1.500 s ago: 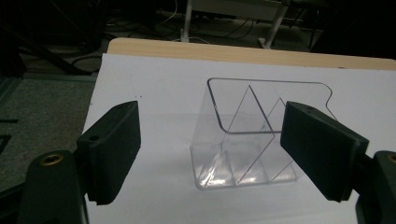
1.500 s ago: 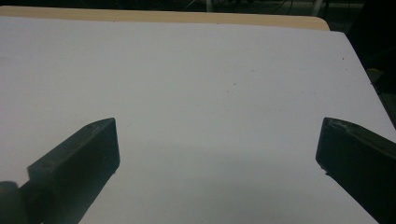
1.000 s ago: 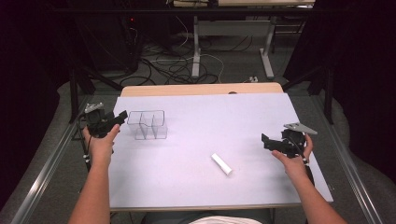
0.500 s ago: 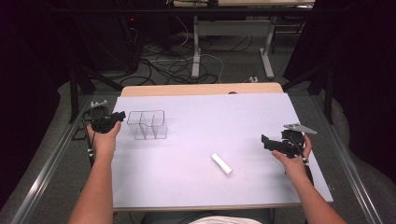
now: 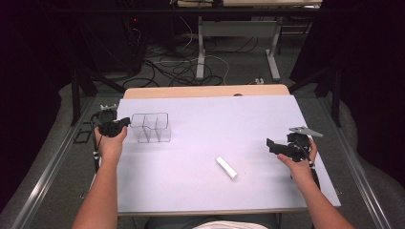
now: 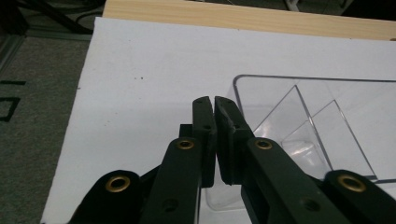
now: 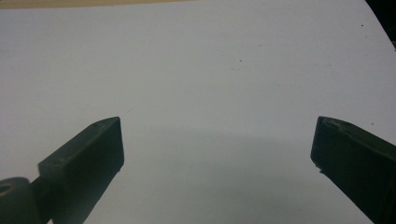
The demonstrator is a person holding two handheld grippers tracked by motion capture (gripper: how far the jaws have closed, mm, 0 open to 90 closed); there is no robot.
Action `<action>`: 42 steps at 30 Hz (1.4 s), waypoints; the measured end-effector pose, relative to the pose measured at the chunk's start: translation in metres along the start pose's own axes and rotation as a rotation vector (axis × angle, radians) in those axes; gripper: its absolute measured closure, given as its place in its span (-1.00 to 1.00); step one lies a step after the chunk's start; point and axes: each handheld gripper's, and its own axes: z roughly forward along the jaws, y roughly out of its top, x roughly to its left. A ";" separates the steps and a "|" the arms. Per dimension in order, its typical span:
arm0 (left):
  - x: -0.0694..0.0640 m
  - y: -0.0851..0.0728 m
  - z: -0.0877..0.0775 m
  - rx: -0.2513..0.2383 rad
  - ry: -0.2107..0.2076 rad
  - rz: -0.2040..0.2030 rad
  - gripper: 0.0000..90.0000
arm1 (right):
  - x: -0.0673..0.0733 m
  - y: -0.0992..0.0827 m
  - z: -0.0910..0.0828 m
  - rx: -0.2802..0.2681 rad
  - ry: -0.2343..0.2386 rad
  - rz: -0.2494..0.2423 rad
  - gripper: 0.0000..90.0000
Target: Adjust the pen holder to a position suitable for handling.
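A clear divided container (image 5: 150, 128) stands on the left part of the white table (image 5: 215, 107). My left gripper (image 5: 125, 123) reaches it from the left. Its jaws have just been closing and now stand pressed together at the container's left wall (image 6: 236, 88), which runs in under the fingertips of the left gripper (image 6: 214, 100). A small white block (image 5: 226, 167) lies flat near the table's middle front, touched by nothing. My right gripper (image 5: 270, 143) hovers right of the block, a hand's width off. In its own view, the right gripper (image 7: 217, 135) is open wide over bare table.
A wooden strip (image 5: 205, 90) borders the table's far edge. Behind it are a floor with cables (image 5: 181, 62) and metal table legs (image 5: 200, 52). Rails run along both sides of the table. Bare white surface lies between the container and the block.
The left gripper's jaws have closed at the container's left end, after a small shift of that hand. The right hand, the block and the container have not moved.
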 end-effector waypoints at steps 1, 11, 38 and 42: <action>-0.002 0.000 0.001 -0.005 -0.002 0.001 0.97 | 0.000 0.000 0.000 0.000 0.000 0.001 -0.96; -0.003 -0.001 0.001 0.003 0.005 0.012 1.00 | 0.000 0.000 0.001 0.001 0.006 -0.001 -0.95; -0.052 -0.005 0.015 -0.021 -0.104 0.053 1.00 | 0.003 -0.001 0.002 0.009 0.017 -0.006 -0.94; -0.067 -0.005 0.019 -0.023 -0.123 0.069 1.00 | 0.003 -0.001 0.002 0.009 0.018 -0.007 -0.94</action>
